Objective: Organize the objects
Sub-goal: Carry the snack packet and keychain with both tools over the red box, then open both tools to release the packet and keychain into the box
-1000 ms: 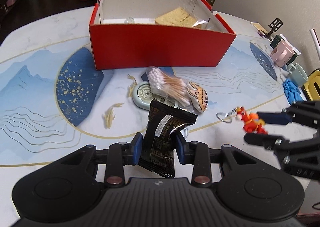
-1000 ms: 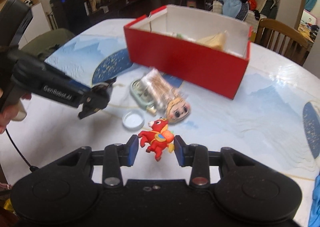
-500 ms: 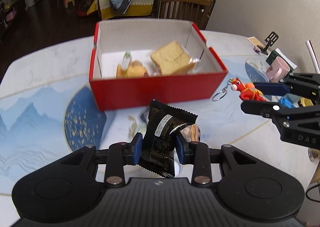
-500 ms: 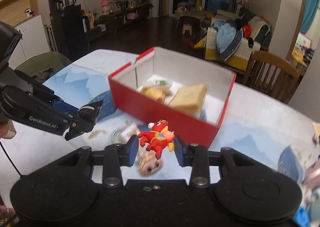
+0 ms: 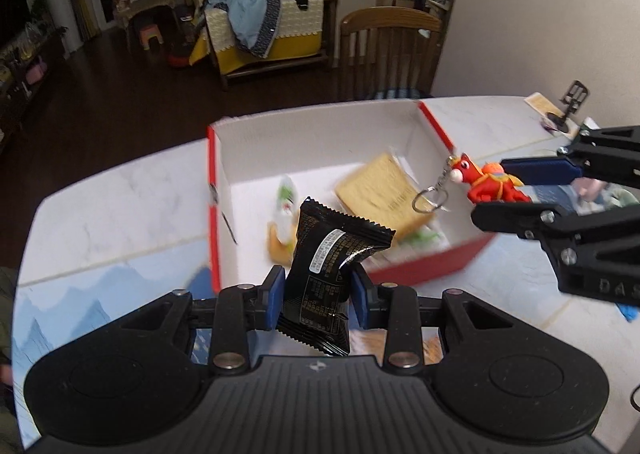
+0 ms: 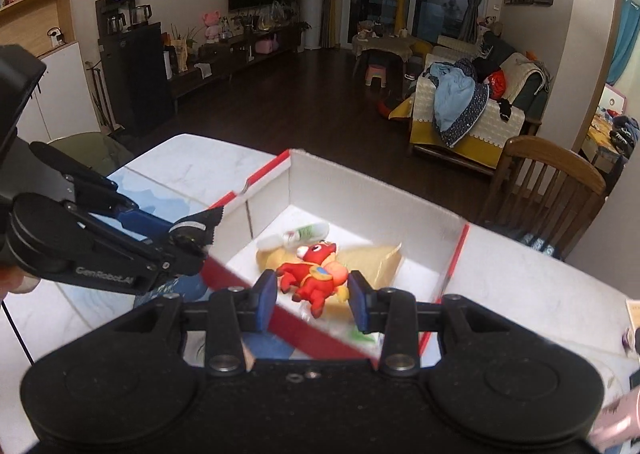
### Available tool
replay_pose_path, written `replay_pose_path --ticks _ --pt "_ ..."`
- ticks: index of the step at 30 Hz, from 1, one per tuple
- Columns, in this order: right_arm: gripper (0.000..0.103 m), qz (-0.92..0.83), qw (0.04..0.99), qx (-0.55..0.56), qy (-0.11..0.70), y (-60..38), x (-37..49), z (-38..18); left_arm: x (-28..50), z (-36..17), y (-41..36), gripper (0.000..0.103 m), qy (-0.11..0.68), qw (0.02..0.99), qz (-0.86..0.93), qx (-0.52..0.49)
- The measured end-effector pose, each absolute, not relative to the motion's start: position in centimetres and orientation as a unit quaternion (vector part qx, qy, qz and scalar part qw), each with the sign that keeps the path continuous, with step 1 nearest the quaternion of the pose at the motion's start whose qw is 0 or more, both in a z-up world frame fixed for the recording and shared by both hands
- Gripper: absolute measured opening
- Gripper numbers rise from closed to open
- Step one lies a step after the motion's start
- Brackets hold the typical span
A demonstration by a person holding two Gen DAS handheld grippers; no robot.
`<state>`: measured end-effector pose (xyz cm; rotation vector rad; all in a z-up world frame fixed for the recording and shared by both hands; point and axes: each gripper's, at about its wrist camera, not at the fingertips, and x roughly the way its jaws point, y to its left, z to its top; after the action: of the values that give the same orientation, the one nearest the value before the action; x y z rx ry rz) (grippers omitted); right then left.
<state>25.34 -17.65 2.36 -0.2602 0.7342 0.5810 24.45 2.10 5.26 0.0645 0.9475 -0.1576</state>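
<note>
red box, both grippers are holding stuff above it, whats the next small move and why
Probably lower both a little, then open. The left gripper is shut on the black snack packet, and the right gripper on the red horse keychain. Both hang over the red box interior, so a short drop should land them inside.

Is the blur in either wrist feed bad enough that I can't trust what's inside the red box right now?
Left wrist view: the red box and the bread packet inside are motion-smeared, while the black snack packet in the left gripper is sharp. Right wrist view: the box's near wall is streaked and its contents soft; the red toy keychain in the right gripper is crisp. Fisheye bends both table edges.
</note>
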Motion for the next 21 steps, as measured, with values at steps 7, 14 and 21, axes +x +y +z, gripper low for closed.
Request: replay_pose_path --ticks 7,14,21 --pt "0.037 0.28 0.878 -0.148 0.358 -15.6 28.4 0.7 29.2 4.8 2.5 0.033 0.459 0.885 -0.056 0.05" --pt "0.037 0.271 0.872 -0.158 0.375 -13.6 30.9 -2.3 33.3 2.9 1.9 0.033 0.47 0.88 -0.039 0.058" --pt "0.037 0.262 0.862 -0.16 0.404 -12.0 32.7 -5.6 36.2 0.5 1.1 0.033 0.486 0.871 -0.033 0.062"
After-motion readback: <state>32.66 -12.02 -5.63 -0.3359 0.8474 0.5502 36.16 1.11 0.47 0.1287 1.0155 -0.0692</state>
